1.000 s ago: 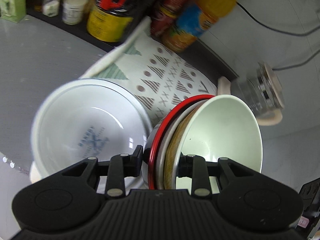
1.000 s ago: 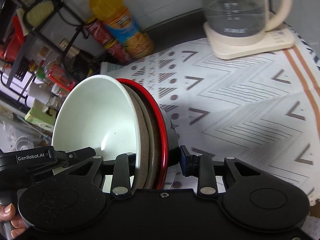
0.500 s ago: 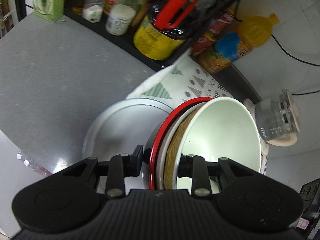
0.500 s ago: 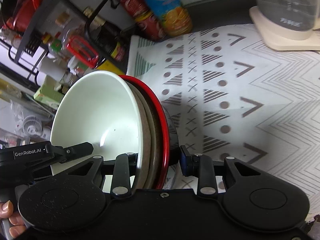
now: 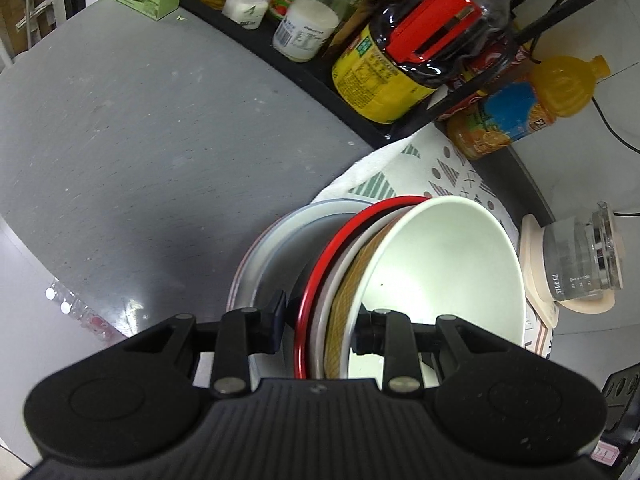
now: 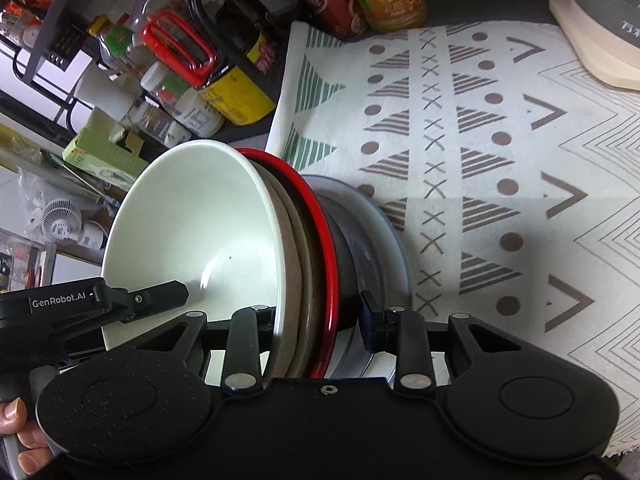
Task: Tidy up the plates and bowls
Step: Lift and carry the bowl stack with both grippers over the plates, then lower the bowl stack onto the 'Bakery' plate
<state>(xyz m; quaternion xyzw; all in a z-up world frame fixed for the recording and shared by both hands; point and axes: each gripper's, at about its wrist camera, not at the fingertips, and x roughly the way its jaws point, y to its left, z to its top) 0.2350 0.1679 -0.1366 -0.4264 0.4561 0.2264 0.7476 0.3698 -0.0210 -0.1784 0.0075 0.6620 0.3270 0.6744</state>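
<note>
A nested stack of bowls is held on edge between both grippers: a pale green bowl [image 5: 440,272] innermost, a brown-rimmed one [image 5: 340,320], then a red-rimmed black bowl [image 5: 316,280]. My left gripper [image 5: 320,328] is shut on the stack's rim. My right gripper [image 6: 320,320] is shut on the same stack [image 6: 192,224] from the opposite side. A grey-white plate [image 5: 264,256] lies just behind and under the stack, at the edge of the patterned cloth; it also shows in the right wrist view [image 6: 384,232].
A black rack [image 5: 304,68] of jars and sauce bottles lines the back. An orange juice bottle [image 5: 520,108] and a glass kettle [image 5: 580,256] on a cream base stand on the right. Grey countertop [image 5: 140,140] lies left; the patterned cloth [image 6: 500,160] lies right.
Both grippers carried the bowl stack leftward, away from the kettle toward the cloth's left edge. The white bowl seen earlier has left view and the grey-white plate now lies under the stack.
</note>
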